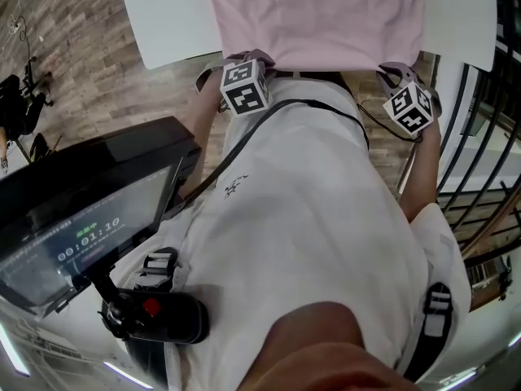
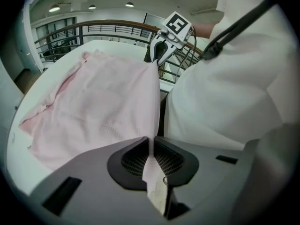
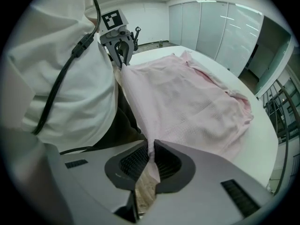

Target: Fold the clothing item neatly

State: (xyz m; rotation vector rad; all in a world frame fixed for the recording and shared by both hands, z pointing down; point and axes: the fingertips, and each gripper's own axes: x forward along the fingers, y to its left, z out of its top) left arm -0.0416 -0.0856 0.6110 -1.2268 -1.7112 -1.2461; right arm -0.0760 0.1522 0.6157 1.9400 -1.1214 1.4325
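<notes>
A pale pink garment (image 1: 313, 15) lies spread on a white table (image 1: 163, 23), its near hem drawn to the table edge in front of the person's white shirt. My left gripper (image 2: 152, 144) is shut on one corner of that hem, and pink cloth passes between its pads. My right gripper (image 3: 151, 149) is shut on the other corner the same way. In the head view the left gripper (image 1: 247, 65) and the right gripper (image 1: 404, 88) sit under their marker cubes, on either side of the person's waist. The hem is stretched taut between them.
A dark monitor (image 1: 81, 226) on a stand fills the lower left, with a black handle with a red button (image 1: 155, 312) below it. A metal railing (image 1: 480, 137) runs along the right. Wooden floor (image 1: 73, 72) shows left of the table.
</notes>
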